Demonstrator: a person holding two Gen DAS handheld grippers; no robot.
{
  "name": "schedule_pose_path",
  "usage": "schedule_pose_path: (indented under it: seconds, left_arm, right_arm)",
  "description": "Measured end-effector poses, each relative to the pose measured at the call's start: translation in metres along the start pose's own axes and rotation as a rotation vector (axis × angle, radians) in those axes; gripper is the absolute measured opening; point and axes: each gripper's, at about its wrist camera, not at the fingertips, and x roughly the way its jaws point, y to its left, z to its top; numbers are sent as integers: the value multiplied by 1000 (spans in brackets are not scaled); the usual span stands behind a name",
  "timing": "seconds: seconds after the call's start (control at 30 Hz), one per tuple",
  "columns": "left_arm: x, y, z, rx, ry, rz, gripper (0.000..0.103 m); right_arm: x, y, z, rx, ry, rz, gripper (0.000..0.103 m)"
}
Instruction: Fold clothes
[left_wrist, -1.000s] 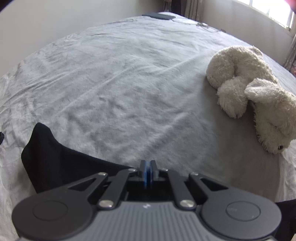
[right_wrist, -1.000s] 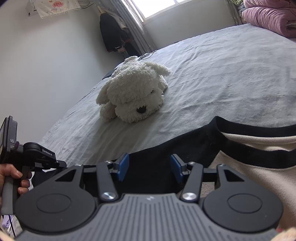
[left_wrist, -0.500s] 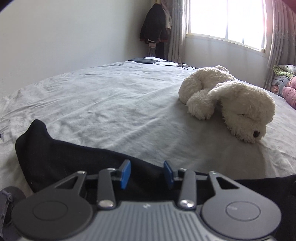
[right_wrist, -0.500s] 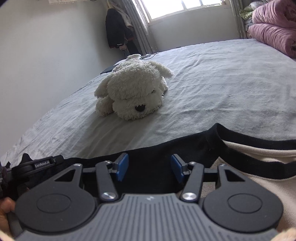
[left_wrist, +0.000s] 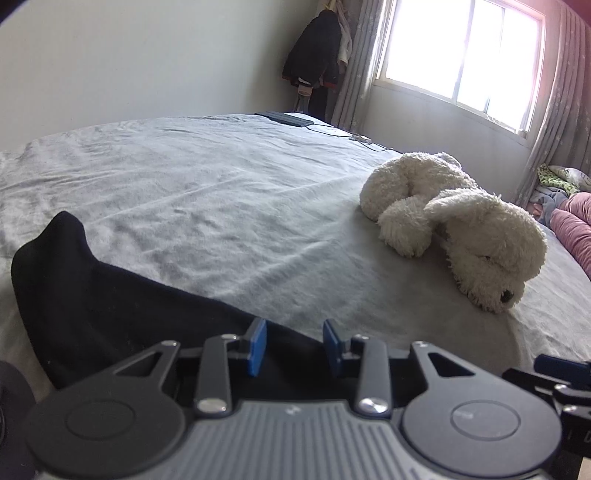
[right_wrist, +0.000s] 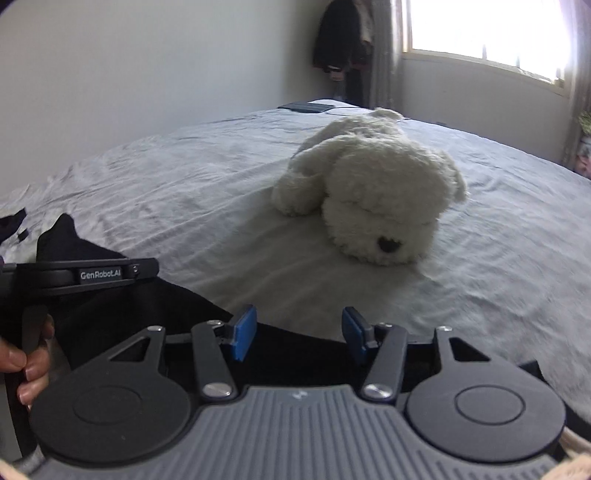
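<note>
A black garment (left_wrist: 110, 306) lies spread on the grey bed sheet (left_wrist: 221, 192), one sleeve end sticking up at the left. My left gripper (left_wrist: 294, 345) hovers over its edge, blue pads apart and closing, with nothing pinched between them. In the right wrist view the same black garment (right_wrist: 110, 306) runs under my right gripper (right_wrist: 299, 338), which stands open and grips nothing. The left gripper's body (right_wrist: 85, 275) shows there at the left, held by a hand (right_wrist: 33, 365).
A white plush dog (left_wrist: 461, 229) lies on the bed beyond both grippers, also the plush dog (right_wrist: 376, 192) straight ahead of the right one. A dark flat device (left_wrist: 284, 119) with a cable rests at the far edge. Pink bedding (left_wrist: 572, 229) sits at the right.
The left gripper's pads went from pressed together to apart. The right gripper swung left: the cream and black part of the garment left its view and the plush dog now sits centred.
</note>
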Motion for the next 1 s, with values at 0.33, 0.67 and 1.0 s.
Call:
schedule_pose_path:
  seconds: [0.33, 0.67, 1.0]
  left_arm:
    - [1, 2, 0, -7, 3, -5, 34]
    - [0, -6, 1, 45, 7, 30, 33]
    - [-11, -20, 8, 84, 62, -37, 44]
  right_arm:
    - [18, 29, -7, -172, 11, -89, 3]
    - [6, 34, -7, -156, -2, -210, 40]
    - [-98, -12, -31, 80, -32, -291, 47]
